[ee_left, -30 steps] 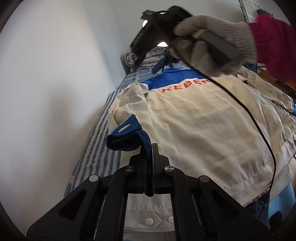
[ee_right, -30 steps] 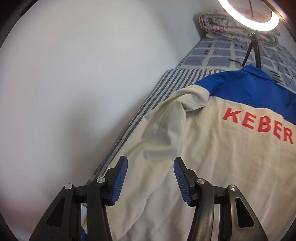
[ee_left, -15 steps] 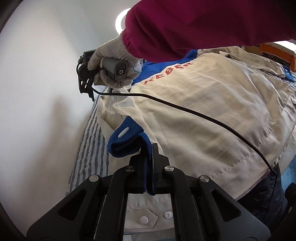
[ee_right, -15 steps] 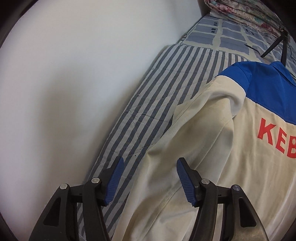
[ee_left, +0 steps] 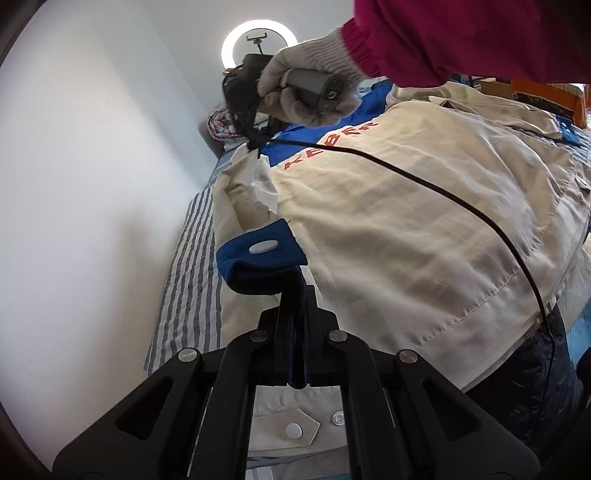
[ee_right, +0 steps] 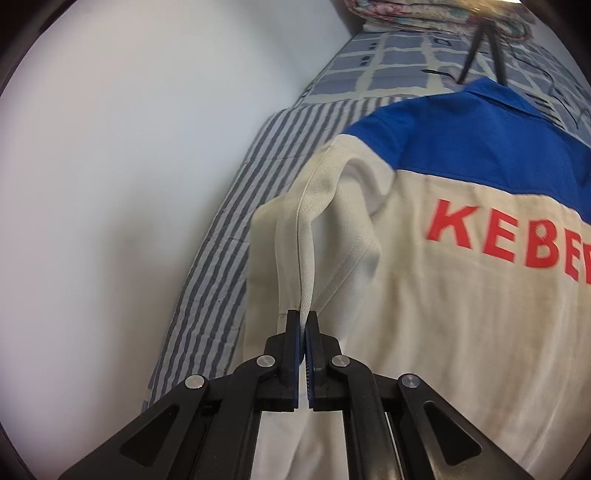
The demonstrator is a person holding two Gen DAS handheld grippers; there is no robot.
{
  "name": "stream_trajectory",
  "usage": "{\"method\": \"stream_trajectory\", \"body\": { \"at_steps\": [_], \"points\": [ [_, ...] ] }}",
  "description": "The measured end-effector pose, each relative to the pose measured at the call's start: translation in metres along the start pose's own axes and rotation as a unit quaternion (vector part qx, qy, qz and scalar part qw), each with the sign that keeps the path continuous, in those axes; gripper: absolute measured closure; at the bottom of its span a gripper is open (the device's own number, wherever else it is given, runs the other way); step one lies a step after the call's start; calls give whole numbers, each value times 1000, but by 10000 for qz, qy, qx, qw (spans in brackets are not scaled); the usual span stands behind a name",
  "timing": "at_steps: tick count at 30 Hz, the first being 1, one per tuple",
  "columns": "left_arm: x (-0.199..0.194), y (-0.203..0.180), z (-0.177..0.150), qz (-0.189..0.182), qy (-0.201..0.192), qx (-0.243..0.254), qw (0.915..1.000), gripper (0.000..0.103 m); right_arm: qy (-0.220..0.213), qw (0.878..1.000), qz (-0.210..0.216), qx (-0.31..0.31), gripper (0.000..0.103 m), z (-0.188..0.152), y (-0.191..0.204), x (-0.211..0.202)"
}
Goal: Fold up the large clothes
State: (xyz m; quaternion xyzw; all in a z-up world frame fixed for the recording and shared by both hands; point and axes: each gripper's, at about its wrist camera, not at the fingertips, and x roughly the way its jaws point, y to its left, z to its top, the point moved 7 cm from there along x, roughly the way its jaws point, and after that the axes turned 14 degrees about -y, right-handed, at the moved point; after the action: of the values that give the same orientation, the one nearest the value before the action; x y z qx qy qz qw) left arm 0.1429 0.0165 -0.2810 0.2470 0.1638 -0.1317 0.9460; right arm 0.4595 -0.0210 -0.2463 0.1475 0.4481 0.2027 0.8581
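A cream work jacket (ee_left: 406, 236) with a blue yoke and red lettering lies back-up on the bed; it also shows in the right wrist view (ee_right: 461, 314). My left gripper (ee_left: 297, 295) is shut on the sleeve's blue cuff (ee_left: 258, 258), which has a white snap. My right gripper (ee_right: 303, 321) is shut on a fold of the cream sleeve (ee_right: 295, 258) near the left shoulder and lifts it off the bed. In the left wrist view the right gripper (ee_left: 255, 146) is held by a gloved hand (ee_left: 306, 96) at that shoulder.
The striped bedsheet (ee_right: 229, 240) runs along a white wall (ee_right: 110, 184) on the left. A ring light (ee_left: 258, 37) on a tripod (ee_right: 480, 48) and folded quilts (ee_right: 424, 14) stand at the bed's far end. A black cable (ee_left: 443, 195) crosses the jacket.
My right gripper has closed on the sleeve fold near the shoulder and pulled it up. My left gripper has kept its hold on the blue cuff.
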Motion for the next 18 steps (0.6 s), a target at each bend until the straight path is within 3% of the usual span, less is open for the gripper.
{"method": "stream_trajectory", "body": {
  "at_steps": [4,9,10,11,13,18],
  "points": [
    [-7,-10,-2,-119,57,140,9998,100,-13,9987,-291,415,103,-23,-71,-21],
    [-23,-20,-6,-281,181,210,9992,91,489,9879,-1464,140,98,-65,-142,-23],
    [-28,-20,-6,-319,216,133,9992,81,436,9875,-1510,73,95,-66,-146,-29],
    [-33,-20,-6,-354,225,58,9991,71,364,9884,-1471,77,85,-65,-147,-36],
    [-44,-16,-3,-341,204,-79,9992,61,205,9899,-1398,87,75,-62,-146,-50],
    [-62,9,-6,-326,420,-886,9947,51,-24,9936,-1115,-160,75,-57,-125,-76]
  ]
}}
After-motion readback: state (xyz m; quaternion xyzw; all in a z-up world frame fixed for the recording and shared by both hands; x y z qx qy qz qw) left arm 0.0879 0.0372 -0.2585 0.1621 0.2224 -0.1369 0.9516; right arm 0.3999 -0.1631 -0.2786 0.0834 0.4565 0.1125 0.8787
